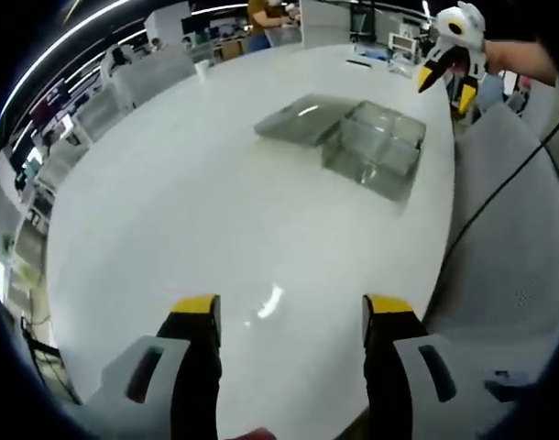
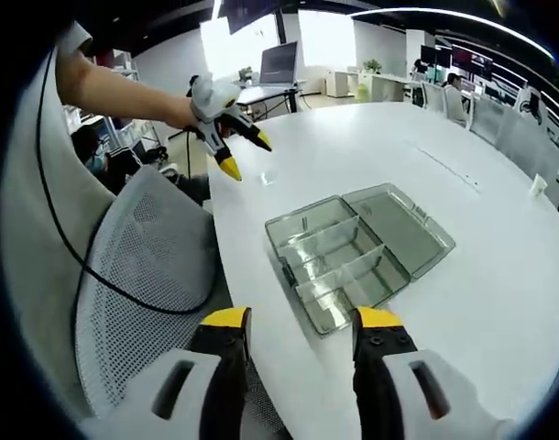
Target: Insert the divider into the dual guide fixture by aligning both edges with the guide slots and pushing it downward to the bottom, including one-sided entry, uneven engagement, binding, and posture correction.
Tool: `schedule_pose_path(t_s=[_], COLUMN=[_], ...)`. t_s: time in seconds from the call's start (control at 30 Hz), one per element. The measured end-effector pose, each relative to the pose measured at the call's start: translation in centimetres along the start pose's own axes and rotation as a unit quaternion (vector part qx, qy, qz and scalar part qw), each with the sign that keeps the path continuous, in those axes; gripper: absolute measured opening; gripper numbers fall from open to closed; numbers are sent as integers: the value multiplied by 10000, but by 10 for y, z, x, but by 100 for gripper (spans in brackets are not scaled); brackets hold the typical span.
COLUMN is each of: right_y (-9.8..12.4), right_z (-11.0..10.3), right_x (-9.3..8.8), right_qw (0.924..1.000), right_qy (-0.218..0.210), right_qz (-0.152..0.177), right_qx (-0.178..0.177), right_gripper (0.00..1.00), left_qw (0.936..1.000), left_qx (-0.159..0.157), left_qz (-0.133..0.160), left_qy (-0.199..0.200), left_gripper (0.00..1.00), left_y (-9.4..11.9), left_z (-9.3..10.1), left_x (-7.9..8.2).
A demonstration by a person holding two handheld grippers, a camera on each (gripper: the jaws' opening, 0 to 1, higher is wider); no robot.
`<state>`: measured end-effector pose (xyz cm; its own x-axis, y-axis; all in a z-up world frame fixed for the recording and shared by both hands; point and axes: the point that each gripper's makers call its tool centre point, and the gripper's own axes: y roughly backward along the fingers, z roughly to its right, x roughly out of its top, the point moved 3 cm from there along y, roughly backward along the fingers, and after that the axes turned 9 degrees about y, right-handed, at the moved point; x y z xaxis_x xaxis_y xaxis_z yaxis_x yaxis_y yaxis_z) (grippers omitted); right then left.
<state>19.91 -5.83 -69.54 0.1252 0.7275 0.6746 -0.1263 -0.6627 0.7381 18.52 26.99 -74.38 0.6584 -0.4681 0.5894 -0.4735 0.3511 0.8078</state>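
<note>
A clear plastic fixture box (image 2: 334,261) lies near the white table's (image 2: 499,302) edge, its hinged lid (image 2: 403,225) open flat beside it. Clear dividers (image 2: 327,243) stand across its inside, splitting it into compartments. My right gripper (image 2: 302,321) hovers open just short of the box, with nothing between its jaws. In the left gripper view the same box (image 1: 376,147) and lid (image 1: 302,119) lie far ahead. My left gripper (image 1: 290,312) is open over bare table. Each gripper shows in the other's view, hand-held and open: right gripper (image 1: 447,84), left gripper (image 2: 246,156).
A grey mesh chair (image 2: 142,266) stands at the table edge, with a black cable (image 2: 78,261) hanging over it. A laptop (image 2: 279,62) sits on a far desk. A paper cup (image 2: 537,185) stands on the table. Office desks and people fill the background.
</note>
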Motion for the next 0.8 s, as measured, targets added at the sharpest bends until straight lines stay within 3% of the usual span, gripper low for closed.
schedule_pose_path(t_s=[0.8], right_y=[4], right_z=[6], right_x=[4], right_qw=[9998], right_qy=[-113], right_qz=[107], right_qx=[-102], right_gripper=[45], left_qw=[9968], left_qx=[-234], left_qz=[-408], left_qy=[-654], left_gripper=[56], left_y=[-13], left_z=[-10], left_x=[1])
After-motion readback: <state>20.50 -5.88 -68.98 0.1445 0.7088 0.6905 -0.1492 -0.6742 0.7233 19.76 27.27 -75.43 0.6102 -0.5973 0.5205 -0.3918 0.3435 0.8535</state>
